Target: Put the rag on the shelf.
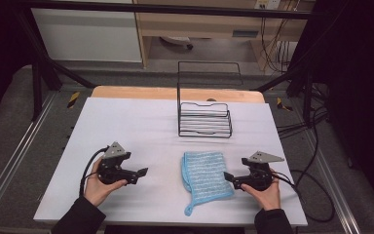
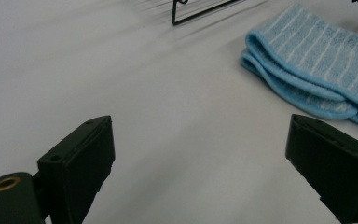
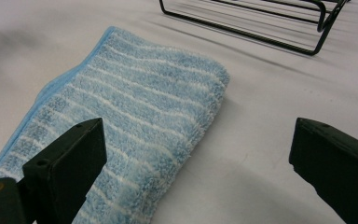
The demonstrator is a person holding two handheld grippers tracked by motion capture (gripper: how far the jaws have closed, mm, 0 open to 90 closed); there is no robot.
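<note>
1. White bench (image 1: 141,126) carries a black wire rack (image 1: 204,119) at upper centre
2. Folded blue striped towel (image 1: 205,176) lies flat at lower centre
3. Left gripper (image 1: 140,173) wide open, well apart from towel
4. Right gripper (image 1: 227,177) wide open, jaws at towel's right edge

- Even, soft overhead light falls on the pale grey table top (image 1: 141,126); the surroundings stay dark.
- The black wire rack (image 2: 200,11) smears with motion blur in the left gripper view.
- Near black jaws look soft.
</note>
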